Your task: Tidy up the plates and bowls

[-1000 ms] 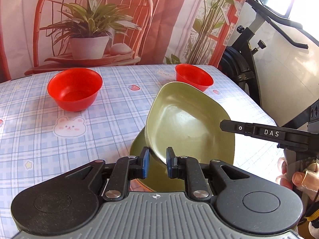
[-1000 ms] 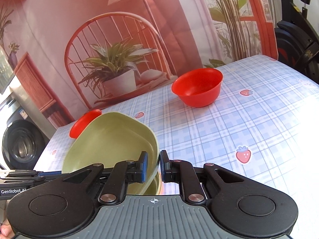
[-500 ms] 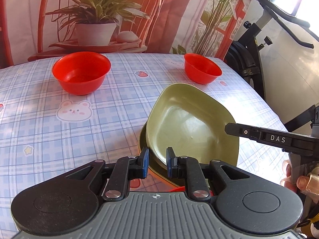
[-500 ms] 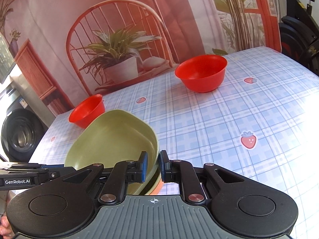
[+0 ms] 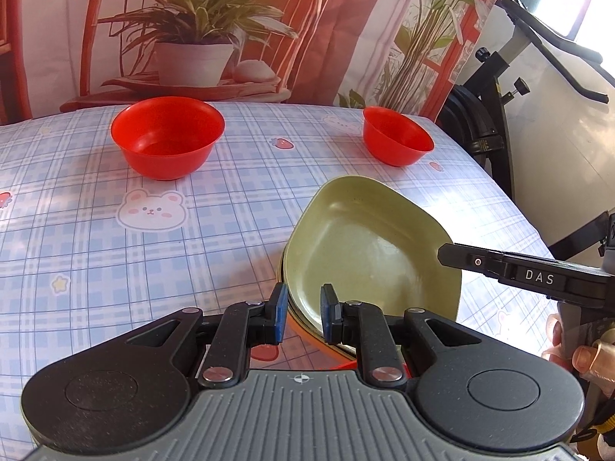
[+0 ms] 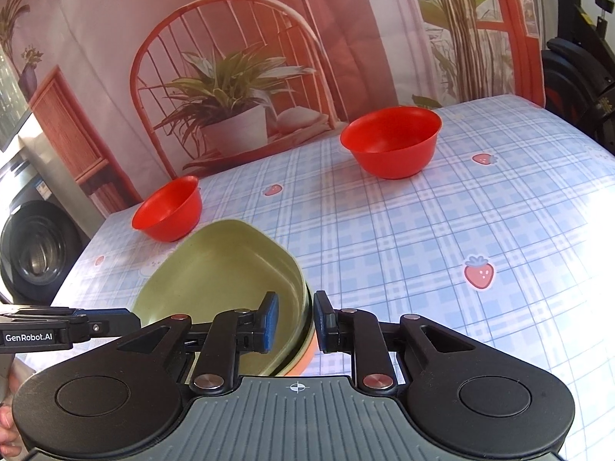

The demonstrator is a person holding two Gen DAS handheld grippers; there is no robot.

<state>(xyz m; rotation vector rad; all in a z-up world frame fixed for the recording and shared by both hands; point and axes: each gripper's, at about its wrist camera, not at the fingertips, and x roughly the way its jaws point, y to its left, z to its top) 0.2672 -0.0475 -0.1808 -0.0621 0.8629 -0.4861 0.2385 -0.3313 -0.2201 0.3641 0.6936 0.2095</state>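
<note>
A green plate (image 5: 369, 246) lies on a stack of plates, with an orange one (image 5: 307, 336) showing at the bottom. My left gripper (image 5: 301, 313) has its jaws slightly parted around the plate's near rim. My right gripper (image 6: 294, 322) stands the same way around the opposite rim of the green plate (image 6: 219, 280), jaws slightly apart. Two red bowls stand on the table: a large one (image 5: 167, 136) and a small one (image 5: 398, 140). In the right wrist view the large bowl (image 6: 392, 140) is far right and the small bowl (image 6: 169, 209) left.
The table has a blue checked cloth (image 5: 96, 249) with bear and strawberry prints. A printed backdrop (image 5: 200, 30) hangs behind it. An exercise bike (image 5: 499, 115) stands beyond the right edge. A washing machine (image 6: 34, 253) is seen left in the right wrist view.
The green plate has come down from a tilted hold onto the stack. Both grippers' jaws have opened a little around its rim.
</note>
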